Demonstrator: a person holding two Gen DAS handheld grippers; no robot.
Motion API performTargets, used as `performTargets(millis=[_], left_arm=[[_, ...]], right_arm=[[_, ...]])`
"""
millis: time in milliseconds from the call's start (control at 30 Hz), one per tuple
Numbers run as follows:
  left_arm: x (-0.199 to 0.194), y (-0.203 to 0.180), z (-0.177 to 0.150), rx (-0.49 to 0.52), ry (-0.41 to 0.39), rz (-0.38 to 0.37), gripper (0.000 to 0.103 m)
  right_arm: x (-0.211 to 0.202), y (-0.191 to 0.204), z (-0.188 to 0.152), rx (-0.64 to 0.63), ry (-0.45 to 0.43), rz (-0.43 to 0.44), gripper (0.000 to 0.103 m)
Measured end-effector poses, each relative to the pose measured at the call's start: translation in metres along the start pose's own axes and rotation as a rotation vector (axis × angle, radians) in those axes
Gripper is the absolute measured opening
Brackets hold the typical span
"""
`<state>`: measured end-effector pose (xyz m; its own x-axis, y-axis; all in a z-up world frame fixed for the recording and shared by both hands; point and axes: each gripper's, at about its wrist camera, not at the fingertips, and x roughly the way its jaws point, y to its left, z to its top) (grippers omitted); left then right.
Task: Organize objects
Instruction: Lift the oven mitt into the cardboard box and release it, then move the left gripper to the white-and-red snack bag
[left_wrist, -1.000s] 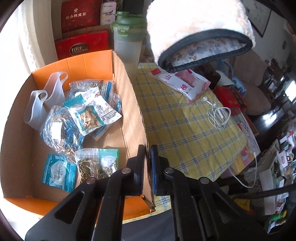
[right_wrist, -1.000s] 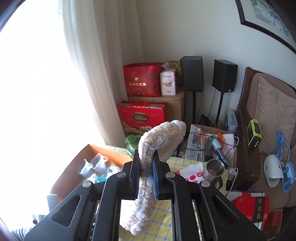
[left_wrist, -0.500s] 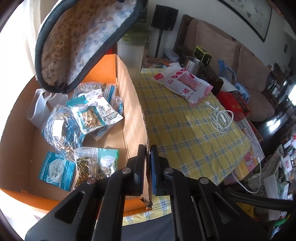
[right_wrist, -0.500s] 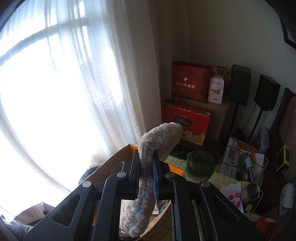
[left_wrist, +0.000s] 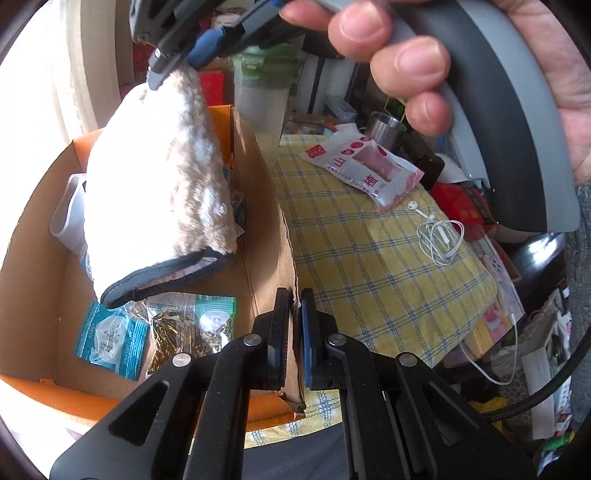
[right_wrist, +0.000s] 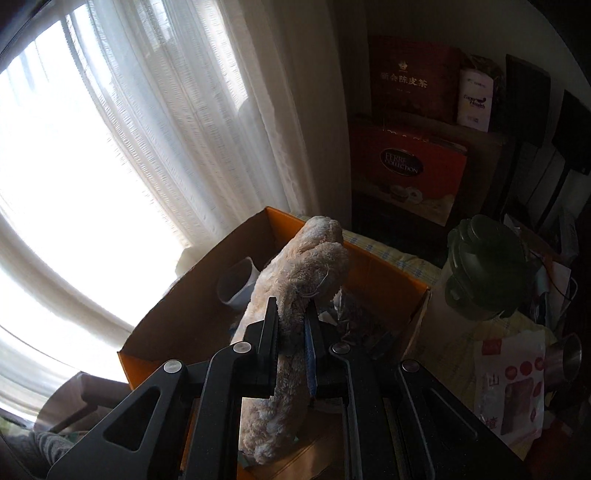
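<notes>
A fluffy cream slipper with a dark-trimmed opening hangs down into the open cardboard box. My right gripper is shut on the slipper and holds it over the box; the gripper also shows in the left wrist view at the top. My left gripper is shut on the box's right wall near the front corner. Several snack packets and white cups lie in the box, partly hidden by the slipper.
A yellow checked tablecloth right of the box holds a pink snack bag, white earphones and a steel cup. A green-lidded shaker bottle stands behind the box. Red gift boxes and a curtain stand beyond.
My right gripper has carried the slipper from high above down into the box, toe up and opening down. The left gripper stays clamped on the box wall.
</notes>
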<state>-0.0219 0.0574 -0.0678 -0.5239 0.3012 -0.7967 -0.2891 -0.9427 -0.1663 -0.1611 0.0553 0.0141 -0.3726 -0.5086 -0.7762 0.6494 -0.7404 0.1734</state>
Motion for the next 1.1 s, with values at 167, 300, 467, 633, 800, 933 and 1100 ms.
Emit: performTargets(millis=[167,300,467,633,800,933,1100], left_arm=[[0.002,-0.001,0.0,-0.002,0.002,-0.002,0.006],[0.003,-0.001,0.0,0.001,0.007,-0.002,0.006],[0.005,-0.001,-0.001,-0.003,0.021,-0.006,0.007],[0.009,-0.002,-0.002,0.001,0.029,-0.002,0.007],[0.01,-0.004,-0.004,0.002,0.032,-0.003,0.007],[0.009,0.0,-0.003,-0.001,0.037,-0.01,0.007],[0.008,0.004,0.0,-0.007,0.045,-0.023,0.008]], right_arm=[[0.03,-0.021,-0.02,0.007,0.124,-0.089,0.013],[0.045,-0.03,-0.037,0.017,0.184,-0.089,0.018],[0.028,-0.033,-0.041,0.038,0.158,-0.087,0.036],[-0.012,-0.038,-0.033,0.051,0.082,-0.134,0.045],[-0.053,-0.053,-0.036,0.068,0.019,-0.206,0.054],[-0.087,-0.075,-0.047,0.107,-0.02,-0.267,0.057],[-0.113,-0.115,-0.069,0.192,-0.029,-0.332,0.059]])
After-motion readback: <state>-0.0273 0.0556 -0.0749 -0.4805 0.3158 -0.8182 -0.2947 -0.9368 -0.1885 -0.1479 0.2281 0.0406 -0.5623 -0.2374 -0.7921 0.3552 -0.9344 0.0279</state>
